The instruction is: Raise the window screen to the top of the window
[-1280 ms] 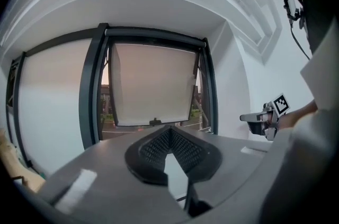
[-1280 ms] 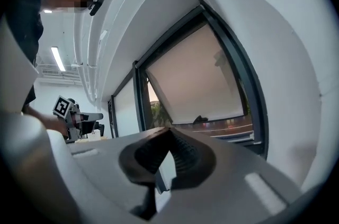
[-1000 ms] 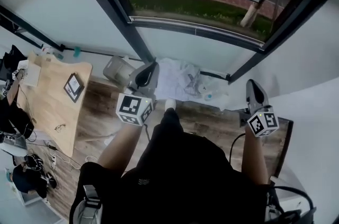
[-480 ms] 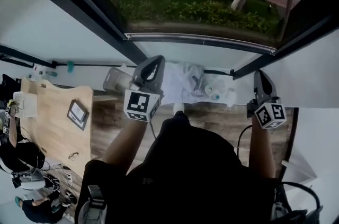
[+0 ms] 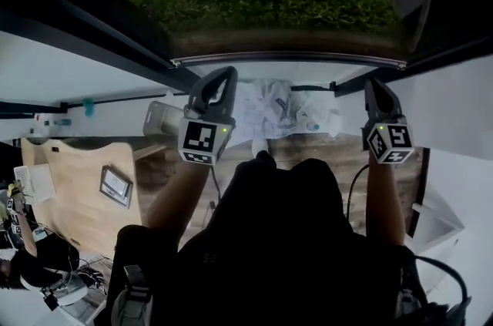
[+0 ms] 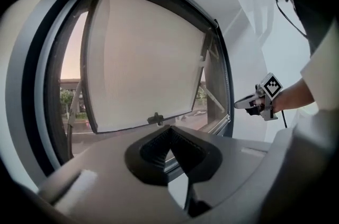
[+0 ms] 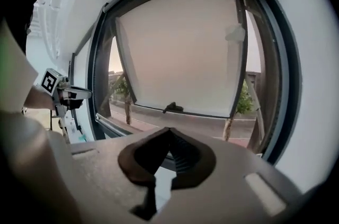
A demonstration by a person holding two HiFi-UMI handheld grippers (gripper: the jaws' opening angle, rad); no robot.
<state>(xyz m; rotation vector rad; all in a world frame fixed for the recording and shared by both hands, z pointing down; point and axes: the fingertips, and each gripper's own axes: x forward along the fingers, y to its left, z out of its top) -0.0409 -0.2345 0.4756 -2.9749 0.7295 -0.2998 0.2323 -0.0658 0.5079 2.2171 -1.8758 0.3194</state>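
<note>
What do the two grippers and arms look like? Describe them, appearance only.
The left gripper and right gripper are dark grey, tapered shells. Each carries a white cube printed with black square markers. A thin black cable trails from the right one. Forearms are bare; the clothing is dark.

A wooden desk (image 5: 69, 189) stands at lower left, a dark frame (image 5: 115, 186) lying near its right edge. On the floor (image 5: 331, 152) sit a grey box (image 5: 160, 119) and white clutter (image 5: 277, 109); a hedge (image 5: 269, 5) grows outside.

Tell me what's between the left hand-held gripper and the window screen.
Nothing but air: the left gripper view shows the shut left hand-held gripper pointing at the window screen, unobstructed.
</note>
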